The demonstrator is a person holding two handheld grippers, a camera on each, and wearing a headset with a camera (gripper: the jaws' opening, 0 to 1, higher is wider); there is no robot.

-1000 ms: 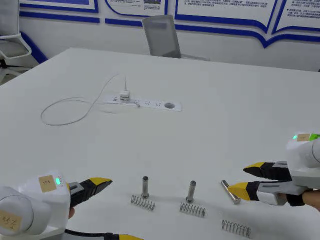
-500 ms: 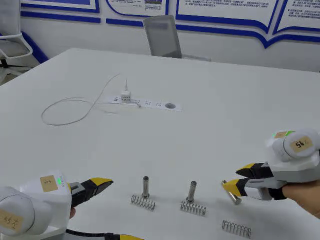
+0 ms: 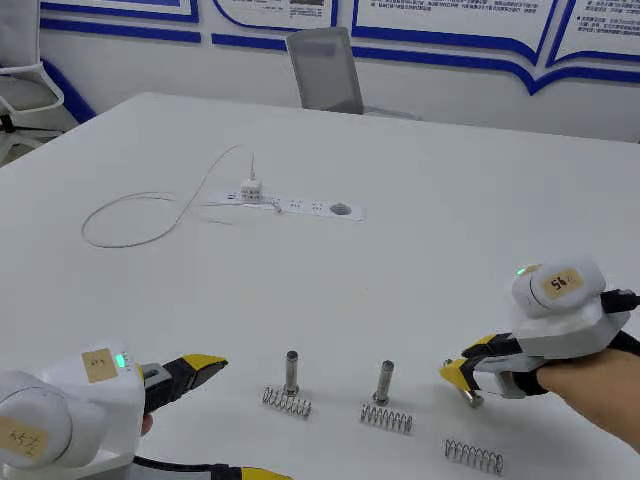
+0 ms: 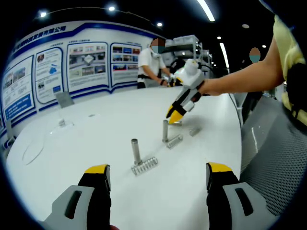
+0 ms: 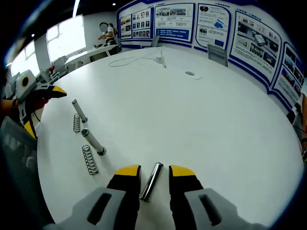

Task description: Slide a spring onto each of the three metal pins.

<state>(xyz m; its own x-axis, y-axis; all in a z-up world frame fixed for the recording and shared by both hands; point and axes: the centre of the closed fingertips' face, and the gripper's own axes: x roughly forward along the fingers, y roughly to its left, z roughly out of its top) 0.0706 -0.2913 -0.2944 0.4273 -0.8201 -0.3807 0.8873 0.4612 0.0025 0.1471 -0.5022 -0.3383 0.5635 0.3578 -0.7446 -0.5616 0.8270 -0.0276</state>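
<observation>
Two metal pins stand upright on the white table: the left pin and the middle pin. In front of them lie the left spring and the middle spring. A third pin lies flat, and a third spring lies nearer me. My right gripper is lowered over the lying pin, its jaws narrowly apart on either side of it. My left gripper hangs open left of the pins, holding nothing.
A white power strip with a plugged charger and a looping cable lies mid-table. A grey chair stands at the far edge. People stand in the background of the left gripper view.
My right gripper has moved left and down onto the lying pin, and its jaws have narrowed around it. The left gripper, pins and springs have stayed put.
</observation>
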